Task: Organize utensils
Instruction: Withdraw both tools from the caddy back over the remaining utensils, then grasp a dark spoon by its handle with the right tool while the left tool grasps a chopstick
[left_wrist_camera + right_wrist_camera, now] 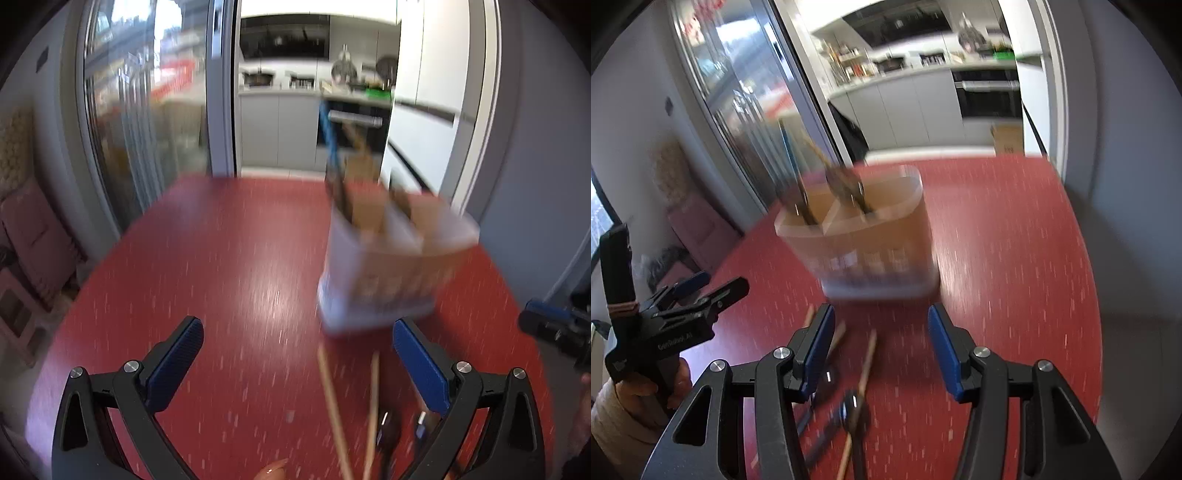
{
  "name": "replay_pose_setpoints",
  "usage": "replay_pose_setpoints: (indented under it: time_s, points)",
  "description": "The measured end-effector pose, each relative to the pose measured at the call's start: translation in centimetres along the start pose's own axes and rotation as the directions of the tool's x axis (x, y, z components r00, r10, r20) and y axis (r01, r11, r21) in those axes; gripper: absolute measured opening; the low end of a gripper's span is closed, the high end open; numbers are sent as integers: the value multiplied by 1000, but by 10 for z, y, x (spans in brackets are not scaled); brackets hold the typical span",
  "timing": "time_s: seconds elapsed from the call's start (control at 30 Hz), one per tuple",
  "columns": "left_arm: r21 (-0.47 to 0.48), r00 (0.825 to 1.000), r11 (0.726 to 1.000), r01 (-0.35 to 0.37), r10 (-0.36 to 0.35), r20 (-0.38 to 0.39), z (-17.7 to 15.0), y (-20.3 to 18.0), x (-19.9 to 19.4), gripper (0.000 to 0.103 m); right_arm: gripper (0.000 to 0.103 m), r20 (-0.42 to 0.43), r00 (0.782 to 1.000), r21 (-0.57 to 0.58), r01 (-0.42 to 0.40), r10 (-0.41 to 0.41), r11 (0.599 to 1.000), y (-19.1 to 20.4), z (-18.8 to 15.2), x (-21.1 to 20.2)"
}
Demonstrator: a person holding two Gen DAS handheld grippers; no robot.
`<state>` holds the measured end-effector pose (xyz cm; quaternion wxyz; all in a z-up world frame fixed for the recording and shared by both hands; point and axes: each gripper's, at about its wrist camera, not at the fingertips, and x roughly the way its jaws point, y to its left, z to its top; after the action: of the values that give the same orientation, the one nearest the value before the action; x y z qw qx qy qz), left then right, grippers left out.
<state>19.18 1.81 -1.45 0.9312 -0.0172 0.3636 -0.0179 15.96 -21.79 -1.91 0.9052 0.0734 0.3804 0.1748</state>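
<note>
A pale, see-through utensil holder (388, 266) stands upright on the red table (221, 258), split by inner walls into compartments and showing a tan lining behind a slotted lower front. Several utensils stand in it, handles up: one blue-handled (328, 136) and some wooden ones, though motion blur makes it hard to tell which compartment each sits in. On the table in front of the holder, near the camera, lie loose utensils: wooden sticks (866, 363) that look like chopsticks, and a dark spoon (851, 410) among them.

The left gripper (297, 354) is spread wide with nothing between its blue pads (177, 365). The right gripper (881, 350) stands partly apart above the loose utensils, its pads pressing on nothing. A hand (646, 391) holds the left gripper's handle.

The tabletop is red with small white flecks and a glossy sheen. Beyond it a glass sliding door (147, 110) stands to the left, and an open doorway shows a kitchen with grey cabinets (277, 125) and a built-in oven (990, 94).
</note>
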Motion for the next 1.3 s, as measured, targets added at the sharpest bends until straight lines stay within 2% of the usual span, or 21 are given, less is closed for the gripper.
replay_pose_setpoints:
  time_s: [0.13, 0.27, 0.47, 0.8, 0.97, 1.1, 1.17, 1.3]
  points:
    - [56, 995, 998, -32, 37, -90, -40, -5, 8, 103, 56, -77, 997, 8, 21, -21, 1000, 1, -29, 4]
    - [37, 984, 999, 9, -3, -176, -69, -7, 14, 103, 56, -145, 988, -4, 62, -61, 998, 4, -60, 9]
    - [34, 977, 999, 36, -28, -209, -93, -13, 11, 103, 56, -210, 975, -3, 80, -79, 997, 7, -89, 13]
    - [80, 977, 991, 105, -88, -192, -87, -27, 9, 103, 56, -265, 960, -102, 70, -95, 992, 32, -99, 18]
    - [134, 977, 983, 127, -100, -188, -80, -38, 8, 103, 49, -328, 933, -186, 93, -151, 978, 41, -107, 27]
    - [160, 972, 976, 151, -118, -203, -74, -45, 15, 96, 41, -353, 916, -212, 120, -191, 970, 41, -113, 32]
    - [171, 967, 971, 168, -129, -218, -72, -49, 19, 91, 39, -359, 913, -213, 120, -192, 970, 41, -114, 34]
    - [191, 957, 961, 198, -147, -251, -68, -57, 28, 90, 36, -362, 906, -241, 137, -220, 961, 44, -115, 40]
